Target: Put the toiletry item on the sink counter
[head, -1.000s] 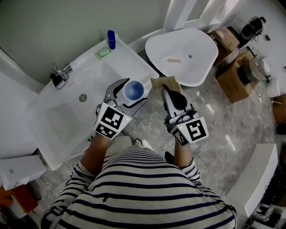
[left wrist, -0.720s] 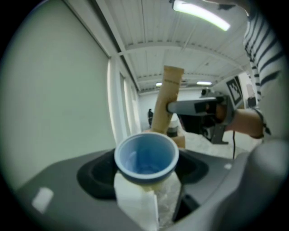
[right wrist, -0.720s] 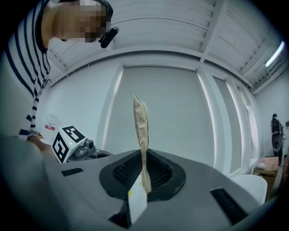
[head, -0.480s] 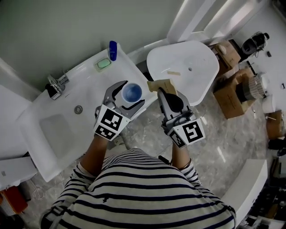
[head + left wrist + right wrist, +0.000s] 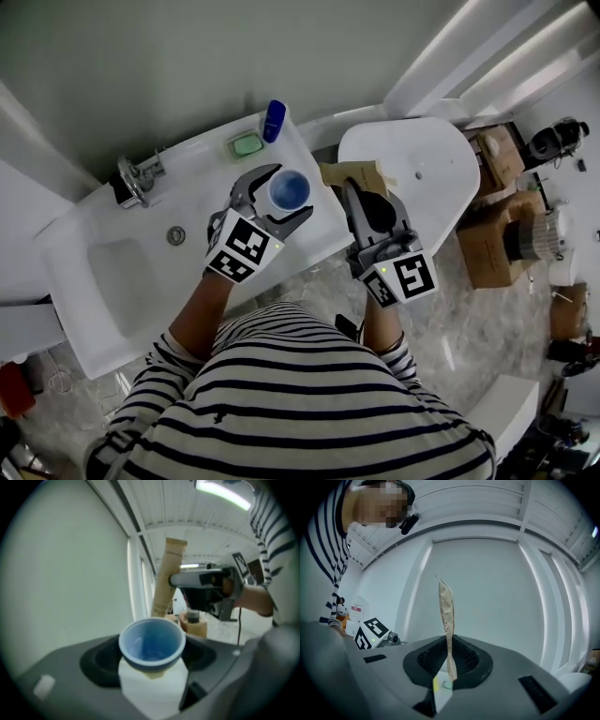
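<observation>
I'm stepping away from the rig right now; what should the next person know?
Left gripper: closed on the blue cup, held over the sink counter.
Right gripper: closed on a flat brown paper packet, just off the counter's edge.
Done: both items picked up.
To do: set them on the counter, perhaps near the green soap and blue bottle, then release.

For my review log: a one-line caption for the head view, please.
Person at a white sink: left gripper holds a blue cup, right gripper pinches a flat brown paper packet.

Soft, even indoor light; ceiling lamp (image 5: 224, 492) glares. Gripper views fisheye w/ dark corners, foreground blurry.
</observation>
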Demonstrator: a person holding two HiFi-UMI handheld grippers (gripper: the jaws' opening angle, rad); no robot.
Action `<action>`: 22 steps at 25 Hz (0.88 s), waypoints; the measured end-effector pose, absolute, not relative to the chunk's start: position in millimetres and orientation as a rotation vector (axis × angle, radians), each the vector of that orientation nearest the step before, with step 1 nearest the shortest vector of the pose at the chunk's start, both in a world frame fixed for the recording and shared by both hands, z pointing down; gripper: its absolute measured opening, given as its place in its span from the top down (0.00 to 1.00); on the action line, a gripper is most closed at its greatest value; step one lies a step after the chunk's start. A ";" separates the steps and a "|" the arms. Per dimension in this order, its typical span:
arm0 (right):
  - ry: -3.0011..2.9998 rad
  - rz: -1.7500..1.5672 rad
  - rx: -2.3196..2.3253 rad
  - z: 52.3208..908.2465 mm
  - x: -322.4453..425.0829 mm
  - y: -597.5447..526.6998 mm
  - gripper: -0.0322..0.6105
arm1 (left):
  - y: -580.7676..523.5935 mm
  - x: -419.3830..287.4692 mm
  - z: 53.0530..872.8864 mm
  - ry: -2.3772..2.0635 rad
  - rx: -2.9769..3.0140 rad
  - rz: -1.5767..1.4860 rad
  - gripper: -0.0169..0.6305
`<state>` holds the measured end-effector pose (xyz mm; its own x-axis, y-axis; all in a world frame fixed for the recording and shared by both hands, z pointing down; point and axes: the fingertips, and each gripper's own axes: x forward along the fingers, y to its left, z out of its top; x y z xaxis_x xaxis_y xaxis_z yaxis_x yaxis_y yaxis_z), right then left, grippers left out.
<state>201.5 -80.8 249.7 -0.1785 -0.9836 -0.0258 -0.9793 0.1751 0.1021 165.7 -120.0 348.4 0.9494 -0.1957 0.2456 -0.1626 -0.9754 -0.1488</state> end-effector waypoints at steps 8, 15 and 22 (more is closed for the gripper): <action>-2.472 -0.098 1.826 267.8 200.2 -139.7 0.90 | -162.0 167.0 376.9 0.396 -2.979 -0.471 0.40; -2.575 -0.029 1.658 290.0 226.9 -185.2 0.90 | -200.8 198.6 414.8 0.497 -2.980 -0.535 0.40; -2.640 0.031 1.498 321.2 259.2 -223.8 0.90 | -245.7 233.9 472.8 0.623 -3.014 -0.607 0.40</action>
<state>259.2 -223.8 321.2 -0.5089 -0.8548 0.1021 -0.8569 0.5143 0.0346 233.9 -245.7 472.8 0.8462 -0.3829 0.3706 -0.3810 -0.9210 -0.0816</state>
